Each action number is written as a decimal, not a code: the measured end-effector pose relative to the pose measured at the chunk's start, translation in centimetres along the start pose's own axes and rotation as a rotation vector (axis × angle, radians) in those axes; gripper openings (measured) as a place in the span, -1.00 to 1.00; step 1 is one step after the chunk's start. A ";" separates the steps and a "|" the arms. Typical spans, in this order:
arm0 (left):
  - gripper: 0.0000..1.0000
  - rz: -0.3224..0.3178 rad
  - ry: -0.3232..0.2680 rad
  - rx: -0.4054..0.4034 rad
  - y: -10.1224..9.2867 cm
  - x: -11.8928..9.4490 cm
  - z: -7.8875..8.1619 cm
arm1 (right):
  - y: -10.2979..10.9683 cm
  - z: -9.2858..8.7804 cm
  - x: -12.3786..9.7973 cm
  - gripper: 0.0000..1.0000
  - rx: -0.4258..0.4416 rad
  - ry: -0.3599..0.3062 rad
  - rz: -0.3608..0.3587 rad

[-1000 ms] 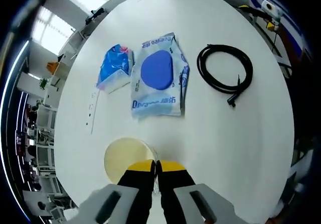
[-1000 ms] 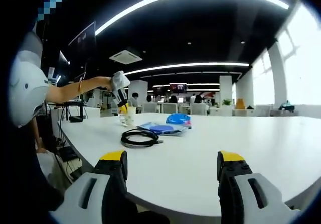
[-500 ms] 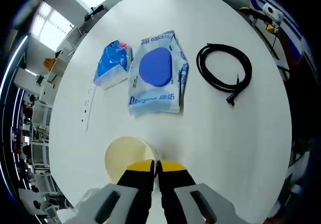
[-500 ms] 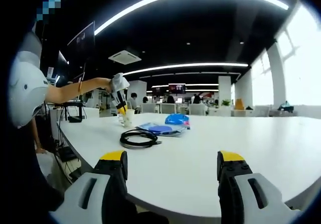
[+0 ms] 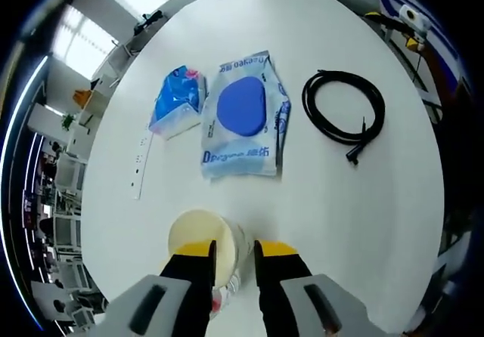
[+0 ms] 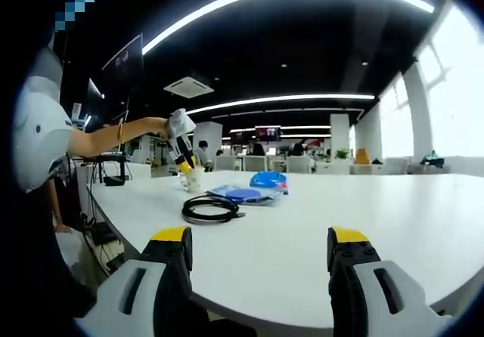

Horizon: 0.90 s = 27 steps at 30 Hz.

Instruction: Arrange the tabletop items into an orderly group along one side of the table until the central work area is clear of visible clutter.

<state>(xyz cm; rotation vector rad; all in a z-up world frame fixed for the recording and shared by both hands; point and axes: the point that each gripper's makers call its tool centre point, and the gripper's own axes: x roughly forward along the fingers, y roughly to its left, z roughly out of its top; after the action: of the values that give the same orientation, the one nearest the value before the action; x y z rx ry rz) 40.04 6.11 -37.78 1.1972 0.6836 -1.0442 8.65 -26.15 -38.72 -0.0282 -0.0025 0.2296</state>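
On the round white table, seen from above in my left gripper view, a cream paper cup stands upright near the edge closest to me, its open mouth facing up toward the camera. My left gripper has its yellow-tipped jaws parted, one on each side of the cup's near wall; I cannot tell whether they touch it. Beyond the cup lies a flat pale-blue wet-wipe packet with a dark blue oval lid, its long axis running away from me, the printed lettering at its near end. Just beside it on the left sits a smaller blue tissue pack, tilted slightly and close to the packet. Well to the right is a coiled black cable, its plug end trailing toward my side. A thin white strip lies left of the tissue pack.

From my right gripper view, low at the table's edge, my right gripper hangs with jaws wide apart, holding nothing. Across the table I see the cable, the packet, the tissue pack and the cup with my left gripper over it.
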 end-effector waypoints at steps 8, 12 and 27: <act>-0.61 0.005 0.006 0.017 -0.3 0.1 0.3 | -0.1 0.2 -0.3 0.40 0.000 -0.009 -0.005; -0.61 0.014 0.014 0.023 -0.1 0.5 0.3 | -0.4 0.1 -0.8 0.40 0.001 -0.008 -0.019; -0.71 0.048 0.010 0.039 0.8 1.0 0.4 | -1.4 0.0 -1.4 0.39 0.019 -0.017 -0.059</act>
<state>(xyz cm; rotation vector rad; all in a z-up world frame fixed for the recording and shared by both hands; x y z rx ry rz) 41.15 5.46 -38.22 1.2475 0.6421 -1.0161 7.60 -27.85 -38.64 -0.0077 -0.0183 0.1712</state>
